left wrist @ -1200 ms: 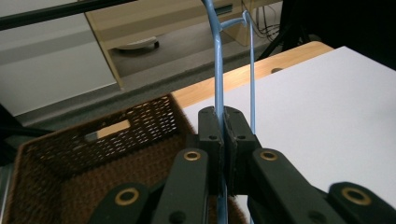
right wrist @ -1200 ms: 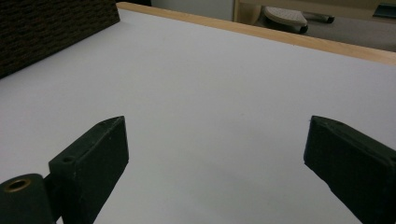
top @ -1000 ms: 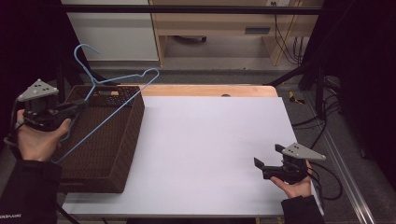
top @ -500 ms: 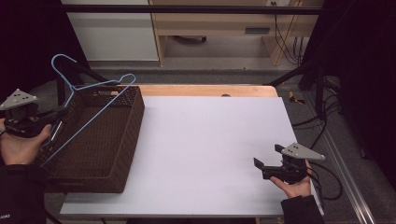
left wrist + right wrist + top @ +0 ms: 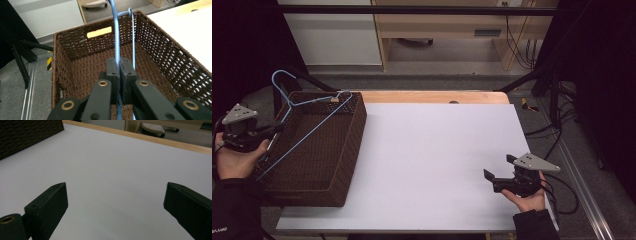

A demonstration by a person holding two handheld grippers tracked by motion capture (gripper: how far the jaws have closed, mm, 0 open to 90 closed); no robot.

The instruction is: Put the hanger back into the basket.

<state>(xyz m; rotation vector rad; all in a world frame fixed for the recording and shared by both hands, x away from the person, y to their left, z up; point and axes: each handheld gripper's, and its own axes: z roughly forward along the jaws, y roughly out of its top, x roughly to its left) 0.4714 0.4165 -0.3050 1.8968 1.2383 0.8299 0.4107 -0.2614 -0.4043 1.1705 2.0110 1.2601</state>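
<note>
The left gripper [image 5: 271, 134] – clamped on the hanger [image 5: 307, 117] – now sits lower over the basket [image 5: 343, 175]; the right gripper [image 5: 498, 172] gapes, unmoved; the hanger's hook is cut off in the left gripper view.

Jaws clamped on blue hanger [image 5: 117, 37] at frame centre, above brown wicker basket [image 5: 75, 45]; white table [image 5: 190, 27] at upper right.

White table [image 5: 432, 150]: wicker basket [image 5: 319, 165] stands on it just beside the left gripper [image 5: 268, 136].
</note>
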